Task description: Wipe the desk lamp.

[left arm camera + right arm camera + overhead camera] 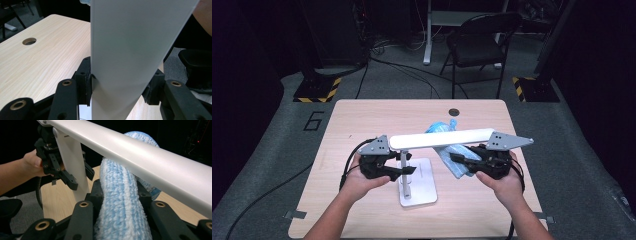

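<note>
**Desk:** What is happening at the centre of the high view?

**Photographer:** A person is working on a white desk lamp (414, 170) standing on a light wood worktop (362, 115). The lamp's flat base is sitting low in the middle of the frame, its thin post is rising from it, and its long white bar is stretching from centre left towards the right.

**Desk:** And the left claw (404, 169)?

**Photographer:** It is gripping the lamp's post, left of centre. In the left gripper view the black jaws are pressing on either side of the white upright.

**Desk:** The right claw (458, 159)?

**Photographer:** It is clamping a blue fluffy cloth (452, 150), right of centre in the high view, beneath the bar. In the right gripper view the cloth (122, 202) is bulging up between the jaws in the lower middle of the frame, just beneath the white bar crossing from upper left to lower right; whether the two are touching, I cannot tell. The left claw (75, 178) is showing at that frame's left, on the post.

**Desk:** Anything behind?

**Photographer:** A dark folding chair (482, 40) is standing on the floor at the top of the high view.
</note>
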Demonstrator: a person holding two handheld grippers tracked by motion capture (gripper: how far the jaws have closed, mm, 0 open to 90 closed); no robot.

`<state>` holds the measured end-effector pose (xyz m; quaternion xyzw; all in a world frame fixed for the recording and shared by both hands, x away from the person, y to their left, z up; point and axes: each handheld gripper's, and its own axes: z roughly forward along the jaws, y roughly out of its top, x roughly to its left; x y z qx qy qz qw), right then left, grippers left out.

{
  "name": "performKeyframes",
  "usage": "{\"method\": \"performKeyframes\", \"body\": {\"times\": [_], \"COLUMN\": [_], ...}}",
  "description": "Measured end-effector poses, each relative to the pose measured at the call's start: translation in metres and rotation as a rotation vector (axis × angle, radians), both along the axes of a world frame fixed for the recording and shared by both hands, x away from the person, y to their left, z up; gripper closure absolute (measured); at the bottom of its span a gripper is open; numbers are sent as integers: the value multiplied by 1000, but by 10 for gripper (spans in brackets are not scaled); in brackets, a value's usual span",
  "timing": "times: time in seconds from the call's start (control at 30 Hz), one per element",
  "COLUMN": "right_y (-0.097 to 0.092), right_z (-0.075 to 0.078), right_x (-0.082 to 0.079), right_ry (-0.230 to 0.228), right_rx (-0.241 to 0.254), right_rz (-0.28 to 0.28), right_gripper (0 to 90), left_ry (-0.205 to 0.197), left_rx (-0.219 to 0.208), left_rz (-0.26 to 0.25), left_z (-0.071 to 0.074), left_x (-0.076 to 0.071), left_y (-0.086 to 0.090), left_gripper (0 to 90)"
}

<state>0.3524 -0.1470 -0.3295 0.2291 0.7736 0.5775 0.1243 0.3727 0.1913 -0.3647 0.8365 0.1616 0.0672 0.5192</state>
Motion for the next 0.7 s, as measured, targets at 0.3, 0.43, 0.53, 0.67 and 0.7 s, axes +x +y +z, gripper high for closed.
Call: {"method": "performKeyframes", "body": {"times": [0.3, 0.43, 0.53, 0.67, 0.7], "right_y": [-19, -28, -34, -42, -44], "right_z": [0, 0, -1, -2, -2], "right_x": [2, 3, 5, 5, 5], "right_ry": [-1, 6, 7, 6, 10], "right_rx": [-26, -37, -39, -44, -42], "right_rz": [-26, -39, -58, -84, -93], "right_gripper": [674, 674, 674, 674, 674], "left_ry": [0, 0, -1, -1, -2], "left_rx": [-2, -1, 0, 4, 4], "left_rz": [0, 1, 1, 1, 0], "left_z": [0, 0, 0, 0, 0], "left_x": [0, 0, 0, 0, 0], "left_y": [0, 0, 0, 0, 0], "left_gripper": [514, 515, 515, 515, 515]}}
